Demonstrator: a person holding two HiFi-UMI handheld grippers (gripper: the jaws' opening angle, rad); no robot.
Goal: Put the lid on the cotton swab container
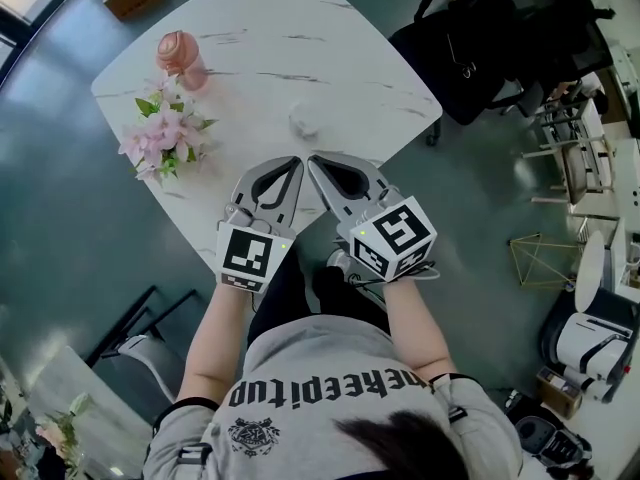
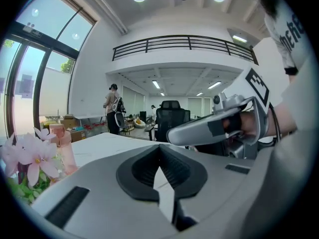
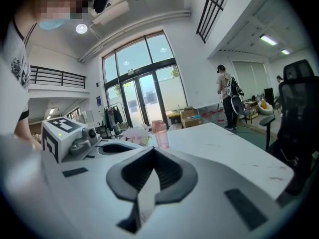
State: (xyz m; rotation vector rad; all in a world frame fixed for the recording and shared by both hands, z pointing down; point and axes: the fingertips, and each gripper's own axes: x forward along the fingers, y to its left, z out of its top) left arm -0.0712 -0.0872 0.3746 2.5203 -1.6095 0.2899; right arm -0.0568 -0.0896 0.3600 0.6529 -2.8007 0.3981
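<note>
Shirt lettering: the person's shirt carries a line of print and a small crest. It is upside down from the head view and I cannot read it safely.
Marker cubes: black-and-white square patterns only, no words.
Left tongs: pressed together, nothing between them. They hover over the near edge of the tabletop, nearer the person than the flower bunch and to its right.
Right tongs: also closed and empty, tip almost meeting the left tongs, a little farther right of the flower bunch.
Cotton swab container: a small pale round pot standing alone on the tabletop, to the right of the flower bunch and level with it, just beyond both tips.
Lid: no separate lid can be made out, and I cannot tell whether one already sits on the pot.
Handling, as a judgement: likely thin, light plastic that is smooth and apt to skid or tip if nudged. Steady the pot low on its wall with one side, pinch the lid by its rim with the other, and press gently.
Label on the pot: too small to read.
Pink bottle: beyond the flower bunch, near the far-left edge, with no legible print.
</note>
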